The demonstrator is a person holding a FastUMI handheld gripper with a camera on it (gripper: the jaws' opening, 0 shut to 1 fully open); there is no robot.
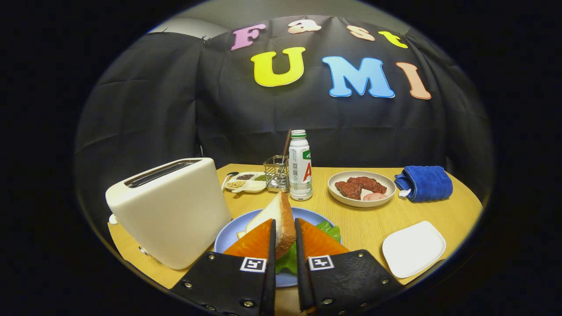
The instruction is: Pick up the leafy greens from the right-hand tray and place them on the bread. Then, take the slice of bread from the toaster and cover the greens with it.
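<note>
**One slice pinched, right over the plate**

My claw [284, 239] has both fingers clamped on the slice of bread [281, 219], held on edge between them. Directly beneath sits the blue plate [232, 232] with the leafy greens [330, 231] peeking out past my fingers. The toaster [171, 206] stands just beside the plate, the white tray [412, 248] on the counter [373, 219] opposite.

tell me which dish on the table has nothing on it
The white square tray, beside the gripper; the blue plate and round plate hold food.
</note>
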